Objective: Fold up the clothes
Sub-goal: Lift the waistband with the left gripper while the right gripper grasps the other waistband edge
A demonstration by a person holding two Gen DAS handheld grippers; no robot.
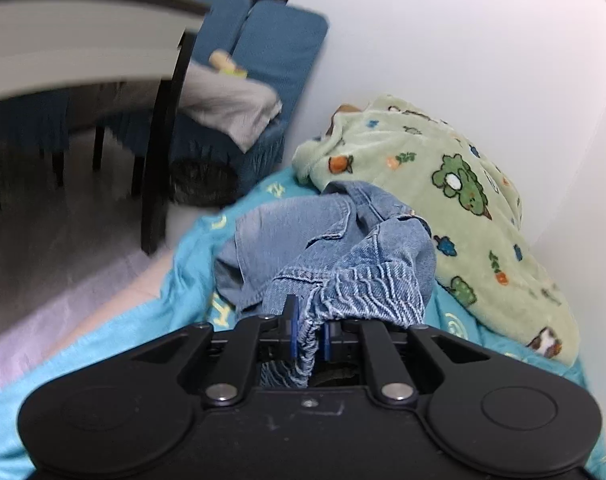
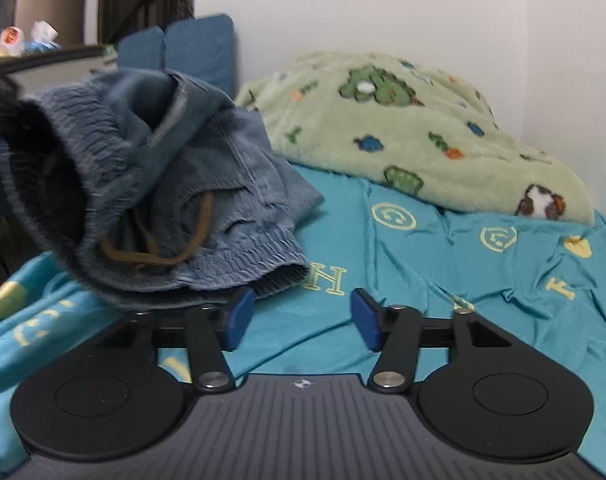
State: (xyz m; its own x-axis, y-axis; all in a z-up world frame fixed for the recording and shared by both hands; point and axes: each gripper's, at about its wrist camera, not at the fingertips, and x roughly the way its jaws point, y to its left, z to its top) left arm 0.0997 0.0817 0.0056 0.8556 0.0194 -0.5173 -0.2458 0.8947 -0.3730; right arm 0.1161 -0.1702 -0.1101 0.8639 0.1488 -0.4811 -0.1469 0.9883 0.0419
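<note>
Turquoise bedsheet [image 2: 443, 264] with yellow letters and smiley badges fills the scene under us, a white wall behind it, and on that bed sits our job: the denim shorts [image 1: 327, 248].

We have them bunched, not flat. Our left gripper [image 1: 308, 334] has its blue fingers pressed together on the gathered elastic waistband, the ribbed denim squeezed between them and spilling down behind. From the right wrist view the shorts [image 2: 175, 184] hang up and to the left, apparently lifted at that side, the waistband mouth open towards us and a brown drawstring [image 2: 171, 248] looping inside.

Now the relation that matters. Our right gripper [image 2: 301, 318] has its fingers spread wide and holds nothing; the free end of the waistband lies just to its left, right over the left pad, with the band running roughly leftwards and upwards away from us. So the right hand is the nearer free one, and we judge it needs a short shift left to take that hem corner and let us stretch the waistband out straight between both hands.

Beyond the shorts, a green fleece blanket [image 2: 403, 132] with animal prints is heaped against the wall, well apart from our fingers. Blue chairs [image 1: 279, 64] and a dark-legged bench [image 1: 83, 28] stand off the bed's far end.
</note>
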